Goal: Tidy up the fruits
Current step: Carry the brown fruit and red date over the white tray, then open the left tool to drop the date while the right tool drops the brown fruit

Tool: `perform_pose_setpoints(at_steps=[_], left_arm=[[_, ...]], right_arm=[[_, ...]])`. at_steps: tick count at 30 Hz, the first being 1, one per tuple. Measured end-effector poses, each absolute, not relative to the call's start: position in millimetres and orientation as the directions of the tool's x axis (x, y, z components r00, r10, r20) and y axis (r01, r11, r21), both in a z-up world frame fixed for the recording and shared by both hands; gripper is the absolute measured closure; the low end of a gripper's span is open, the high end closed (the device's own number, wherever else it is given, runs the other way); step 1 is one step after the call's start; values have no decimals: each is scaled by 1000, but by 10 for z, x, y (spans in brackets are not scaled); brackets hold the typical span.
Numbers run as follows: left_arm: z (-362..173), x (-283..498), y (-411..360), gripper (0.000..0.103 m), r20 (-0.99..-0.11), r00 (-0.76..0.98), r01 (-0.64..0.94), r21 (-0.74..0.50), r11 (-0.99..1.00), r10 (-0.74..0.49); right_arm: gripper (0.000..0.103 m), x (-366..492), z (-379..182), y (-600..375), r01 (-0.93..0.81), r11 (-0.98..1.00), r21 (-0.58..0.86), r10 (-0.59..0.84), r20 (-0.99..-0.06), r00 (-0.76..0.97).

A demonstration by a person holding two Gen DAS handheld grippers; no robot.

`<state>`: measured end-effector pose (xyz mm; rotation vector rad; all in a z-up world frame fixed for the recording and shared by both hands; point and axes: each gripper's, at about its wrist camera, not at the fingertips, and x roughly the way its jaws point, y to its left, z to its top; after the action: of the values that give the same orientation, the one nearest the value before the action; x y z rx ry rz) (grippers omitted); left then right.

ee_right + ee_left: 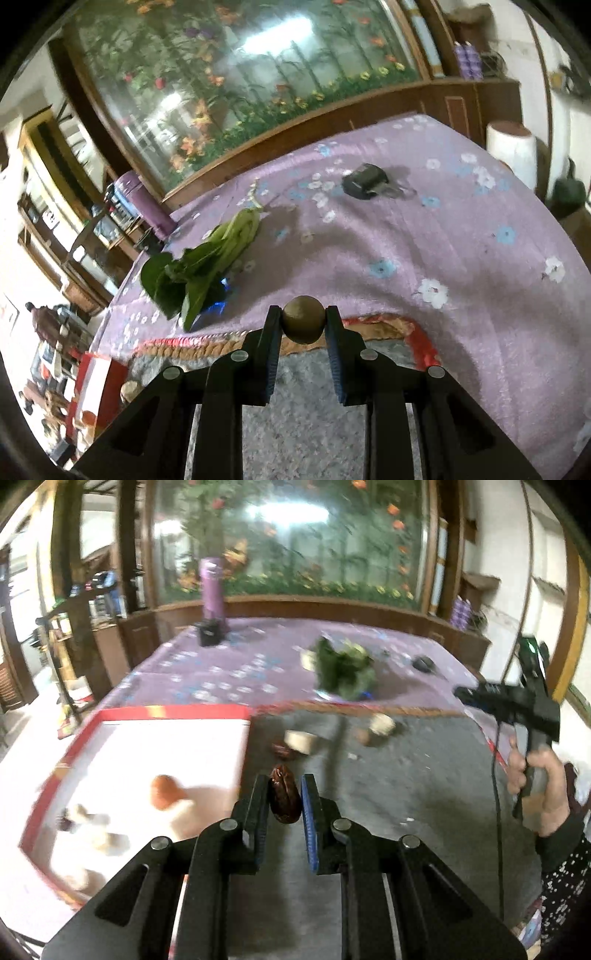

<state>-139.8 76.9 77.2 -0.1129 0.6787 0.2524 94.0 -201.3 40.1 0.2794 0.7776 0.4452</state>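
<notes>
My left gripper (284,794) is shut on a dark red date (283,800) and holds it above the grey mat (406,775), just right of the red-rimmed white box (177,746). The box holds an orange fruit (165,792) and several pale pieces (107,840). More pale and brown fruits (301,741) lie on the mat farther off. My right gripper (303,321) is shut on a round brown fruit (303,324) above the mat's far edge (380,325). The right gripper also shows in the left wrist view (509,698), held in a hand.
A leafy green vegetable (207,266) lies on the purple flowered tablecloth (443,236). A black key fob (364,181) lies farther back. A purple flask (212,590) and a small black box (210,631) stand at the table's far side. A white roll (511,151) stands at the right.
</notes>
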Motion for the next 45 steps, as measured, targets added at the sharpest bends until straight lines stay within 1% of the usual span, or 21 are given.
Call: perform_pose_setpoints(at_steps=[3, 5, 9, 14, 18, 24, 26, 30, 35, 45], left_arm=[[826, -1517, 1031, 88, -615, 756, -307, -35, 951, 222], [843, -1608, 1215, 88, -602, 761, -338, -48, 940, 242], [810, -1725, 1467, 88, -590, 758, -391, -72, 918, 277], [727, -1877, 1745, 88, -592, 750, -433, -102, 896, 295], [680, -1979, 1933, 88, -595, 737, -468, -106, 877, 321], [550, -1958, 2175, 88, -616, 699, -513, -77, 855, 364], [489, -1930, 2205, 88, -627, 690, -512, -71, 856, 361], [412, -1917, 2205, 88, -639, 685, -506, -70, 860, 350], [394, -1898, 2171, 88, -631, 670, -518, -22, 855, 390], [351, -1863, 2165, 88, -636, 642, -544, 16, 839, 428]], right_arm=[[79, 811, 473, -1800, -328, 859, 393, 511, -621, 594], [79, 640, 590, -1515, -393, 851, 348, 523, -624, 580], [79, 244, 782, -832, -542, 764, 350, 628, -595, 501], [79, -238, 842, -64, -673, 654, 347, 718, -566, 406], [80, -538, 785, 435, -725, 582, 368, 760, -564, 324], [80, -778, 622, 926, -753, 547, 366, 754, -606, 253], [80, -855, 539, 1018, -761, 531, 372, 756, -614, 227], [80, -1000, 421, 1054, -794, 491, 359, 778, -591, 214], [80, -1051, 337, 1040, -815, 475, 332, 775, -597, 208], [79, -1059, 299, 997, -814, 486, 318, 764, -608, 218]])
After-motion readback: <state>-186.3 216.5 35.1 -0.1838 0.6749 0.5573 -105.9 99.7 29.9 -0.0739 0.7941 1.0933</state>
